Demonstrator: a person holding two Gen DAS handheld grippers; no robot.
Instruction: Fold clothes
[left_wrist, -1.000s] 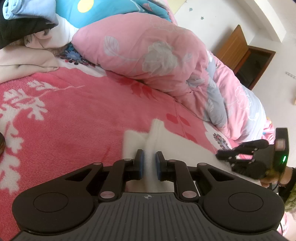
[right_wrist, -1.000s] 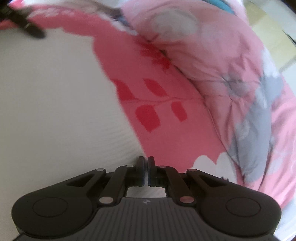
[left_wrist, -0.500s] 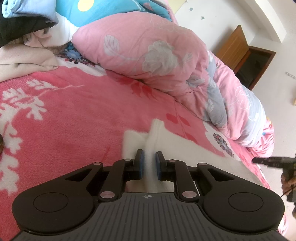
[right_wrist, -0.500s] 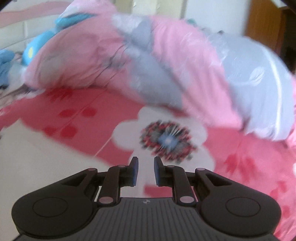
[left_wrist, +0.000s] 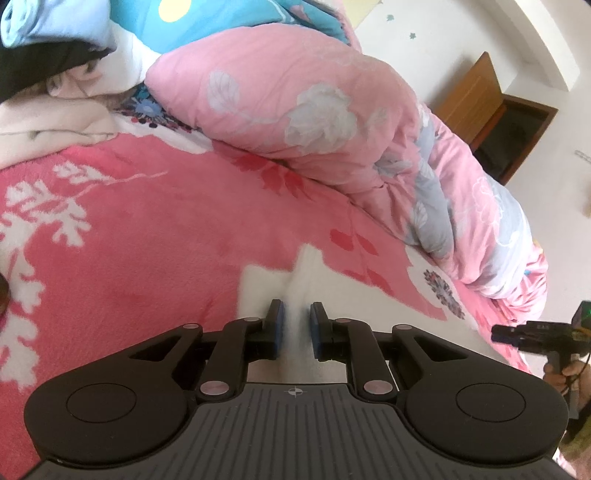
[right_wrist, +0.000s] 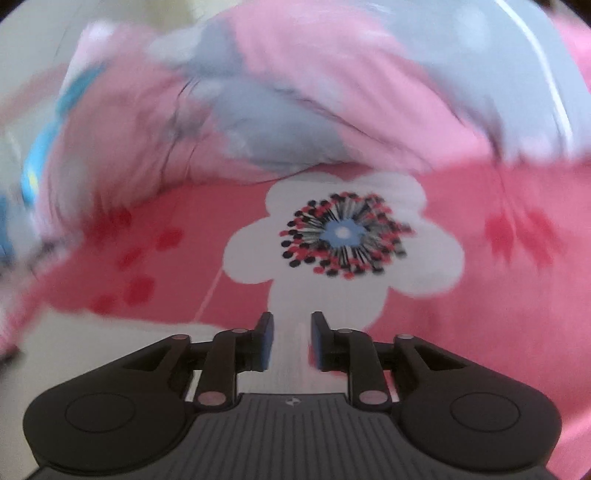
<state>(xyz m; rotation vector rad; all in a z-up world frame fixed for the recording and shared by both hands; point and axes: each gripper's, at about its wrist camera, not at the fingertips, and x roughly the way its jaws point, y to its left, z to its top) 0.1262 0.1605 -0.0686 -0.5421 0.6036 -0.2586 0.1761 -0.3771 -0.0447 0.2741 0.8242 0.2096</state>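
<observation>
Gripping: the left tongs (left_wrist: 295, 319) are closed on a raised fold of the white garment (left_wrist: 347, 291), with the blue pads pressing the cloth from both sides
Garment place: it lies spread on the pink blanket (left_wrist: 147, 229) of the bed, directly under and in front of the left tongs, and reaches to the right toward the white flower print (left_wrist: 441, 288)
Right tongs: the right tongs (right_wrist: 291, 339) have their jaws opening, with nothing between the pads; below them I see white cloth and the flower print (right_wrist: 343, 236), but this view is blurred
Right tongs from the left view: they (left_wrist: 496, 331) are at the right edge, apart from the garment, held by a hand (left_wrist: 565, 373)
Behind: a pink quilt with grey flowers (left_wrist: 314, 110) is bunched along the far side of the bed
Top left: a pile of clothes (left_wrist: 51, 74) in cream, black and light blue
</observation>
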